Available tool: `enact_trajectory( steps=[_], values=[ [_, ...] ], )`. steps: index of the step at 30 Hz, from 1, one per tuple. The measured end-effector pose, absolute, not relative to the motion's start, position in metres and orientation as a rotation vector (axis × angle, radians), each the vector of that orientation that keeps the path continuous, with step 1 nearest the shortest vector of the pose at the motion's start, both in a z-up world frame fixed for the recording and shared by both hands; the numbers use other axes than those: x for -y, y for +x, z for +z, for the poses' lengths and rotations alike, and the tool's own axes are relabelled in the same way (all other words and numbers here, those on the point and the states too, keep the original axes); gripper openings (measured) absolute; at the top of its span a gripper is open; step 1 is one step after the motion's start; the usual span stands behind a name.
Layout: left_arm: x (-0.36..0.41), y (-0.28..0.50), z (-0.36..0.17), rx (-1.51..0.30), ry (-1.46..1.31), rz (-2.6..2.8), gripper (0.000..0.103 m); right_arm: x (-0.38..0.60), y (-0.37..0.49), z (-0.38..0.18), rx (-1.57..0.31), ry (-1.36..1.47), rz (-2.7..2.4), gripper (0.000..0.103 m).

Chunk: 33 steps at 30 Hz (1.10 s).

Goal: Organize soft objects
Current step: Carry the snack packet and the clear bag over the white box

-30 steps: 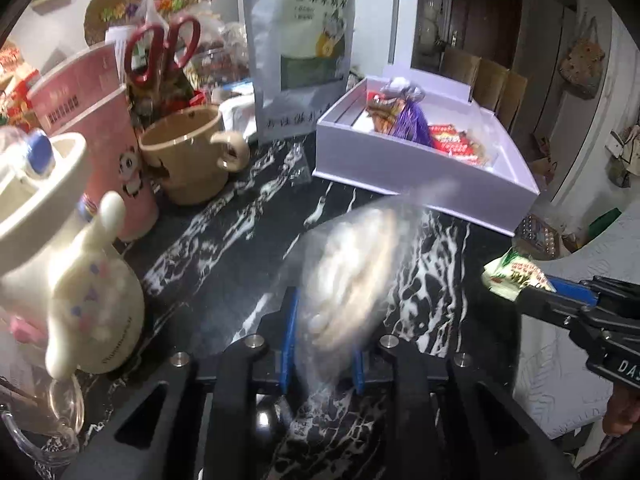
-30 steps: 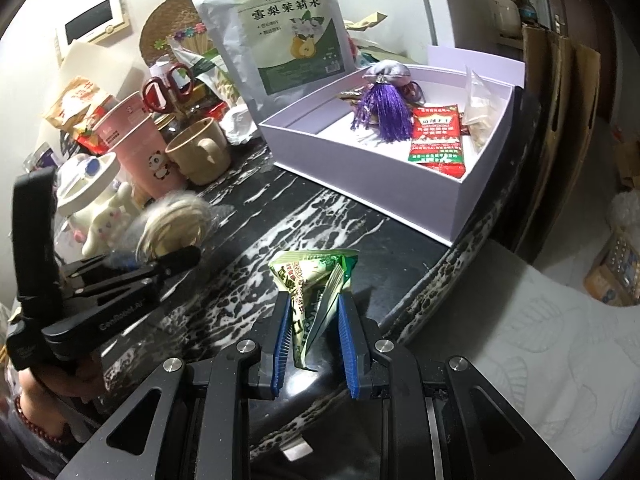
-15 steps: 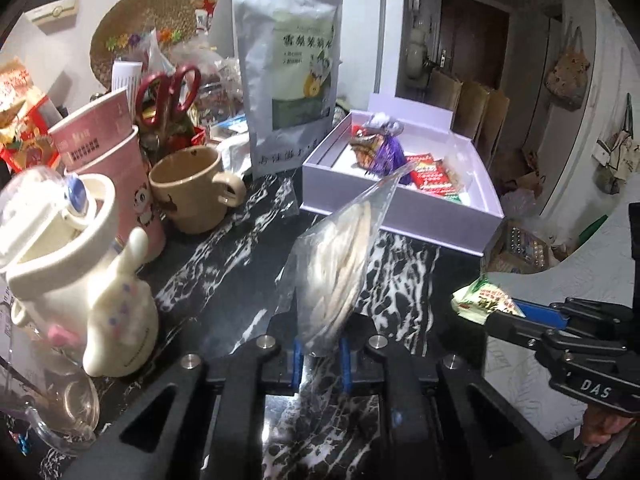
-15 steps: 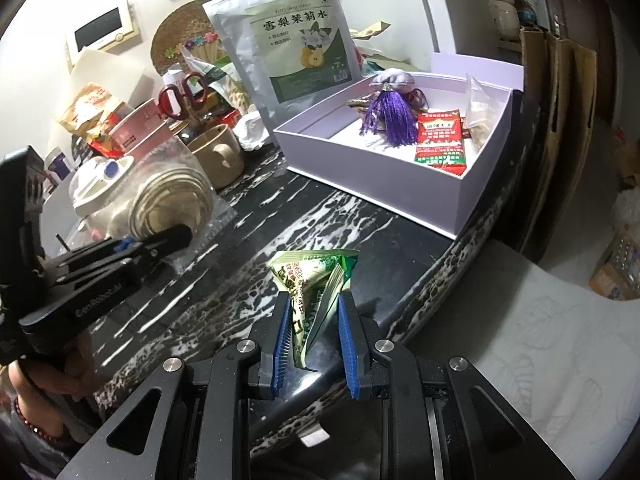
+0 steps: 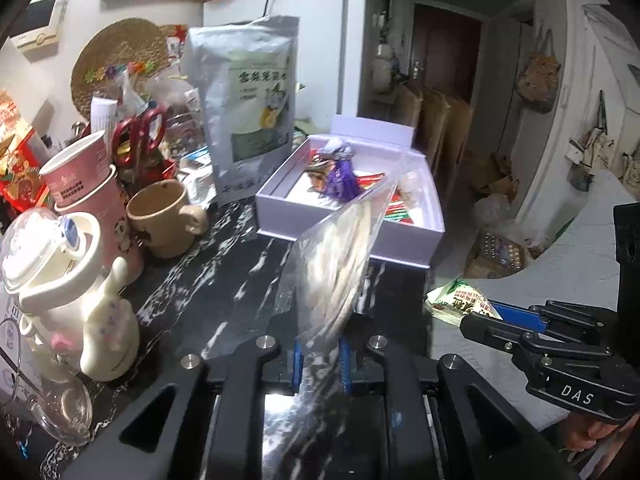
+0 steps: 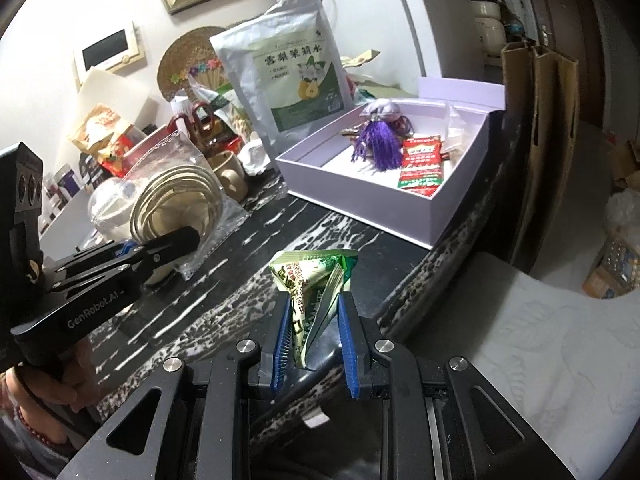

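Over the black marbled bench [image 5: 224,280], the left gripper [image 5: 320,354] pinches only the bottom corner of a clear bag [image 5: 340,256] of coiled cord; it could slip or swing into the mug [image 5: 164,216]; right gripper [image 6: 314,344] pinches a green packet [image 6: 314,280], crumpled, so it might slide out; both tilt level-ish toward the lavender box [image 6: 360,196], held well short of it.

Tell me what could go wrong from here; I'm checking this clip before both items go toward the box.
1. The left gripper pinches only the bottom edge of the clear bag with the coil; it may slip or swing into the mug.
2. The green packet in the right gripper is crumpled and could slide out.
3. The box already holds a purple tassel and red packet, so drops may land on them.
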State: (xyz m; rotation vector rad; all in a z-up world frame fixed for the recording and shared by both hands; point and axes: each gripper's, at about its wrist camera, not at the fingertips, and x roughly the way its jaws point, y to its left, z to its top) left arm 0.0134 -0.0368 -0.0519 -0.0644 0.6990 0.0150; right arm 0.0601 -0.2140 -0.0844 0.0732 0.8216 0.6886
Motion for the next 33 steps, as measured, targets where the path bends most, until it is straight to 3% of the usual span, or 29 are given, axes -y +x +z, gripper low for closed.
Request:
enact_trajectory(
  steps=[17, 33],
  values=[
    [0.077, 0.023, -0.022, -0.617, -0.045, -0.118, 0.014, 0.259, 0.043, -0.043, -0.704, 0.117, 0.598, 0.023],
    [0.096, 0.101, 0.02, -0.525, -0.014, -0.152, 0.014, 0.27, 0.099, 0.002, -0.584, 0.067, 0.58, 0.023]
  ],
)
